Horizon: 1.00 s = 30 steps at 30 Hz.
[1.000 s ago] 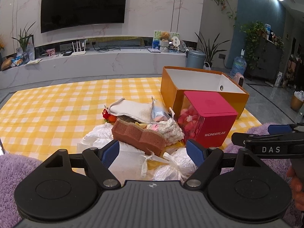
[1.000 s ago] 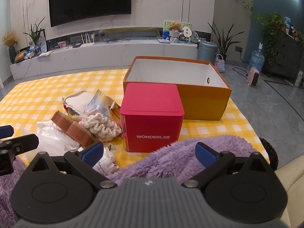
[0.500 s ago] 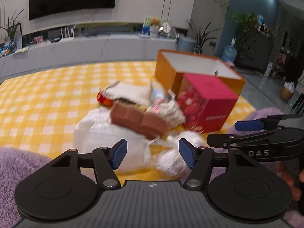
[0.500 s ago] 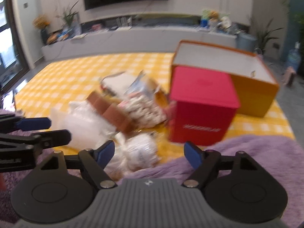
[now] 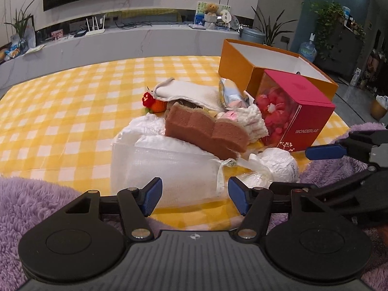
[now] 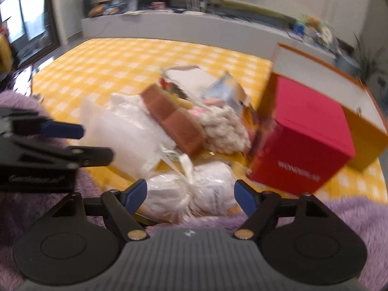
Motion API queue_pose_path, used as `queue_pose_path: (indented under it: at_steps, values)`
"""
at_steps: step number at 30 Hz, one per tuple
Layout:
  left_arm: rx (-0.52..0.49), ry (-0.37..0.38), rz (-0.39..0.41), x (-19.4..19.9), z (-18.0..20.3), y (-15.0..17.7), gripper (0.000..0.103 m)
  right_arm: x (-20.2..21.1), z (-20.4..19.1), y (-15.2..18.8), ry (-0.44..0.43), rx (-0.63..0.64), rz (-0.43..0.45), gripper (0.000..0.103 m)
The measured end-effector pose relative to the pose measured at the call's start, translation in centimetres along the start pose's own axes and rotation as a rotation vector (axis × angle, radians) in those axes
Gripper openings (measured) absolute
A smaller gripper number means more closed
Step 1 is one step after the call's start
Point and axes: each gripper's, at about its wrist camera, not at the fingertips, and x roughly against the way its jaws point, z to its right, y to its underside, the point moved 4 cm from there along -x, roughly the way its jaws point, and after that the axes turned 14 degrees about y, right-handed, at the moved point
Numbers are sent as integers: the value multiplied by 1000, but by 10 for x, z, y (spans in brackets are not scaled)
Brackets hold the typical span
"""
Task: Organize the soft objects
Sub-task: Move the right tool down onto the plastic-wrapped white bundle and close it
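Directly ahead of the left hand-held gripper (image 5: 192, 195) lies a white pouch (image 5: 165, 172).

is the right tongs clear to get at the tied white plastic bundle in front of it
Probably yes: the right tongs stand open, jaws just closing, with the tied white plastic bundle between them and nothing lying on top.

Both tools angle downward, left tool (image 5: 192, 195) and right tool (image 6: 191, 196) gaping, jaws just narrowed.
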Motion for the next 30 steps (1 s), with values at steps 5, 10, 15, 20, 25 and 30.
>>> queue_pose_path:
  at_steps: [5,10,15,20,25,30]
  values:
    - [7,27,-9,0,-3,1,74,-1,-20,-3,-62,119,2,68]
    - [7,50,-15,0,-5,3,74,-22,-31,4,-91,189,-90,68]
    - [-6,52,-37,-6,-4,3,75,-40,-34,9,-84,208,-146,69]
    - [-15,59,-45,-8,-4,3,77,-33,-27,5,15,231,-77,69]
    - [-254,44,-104,-12,16,-10,79,-24,-9,3,77,167,-48,75]
    - [-561,21,-252,-28,31,-10,84,-26,-11,3,49,148,-26,83]
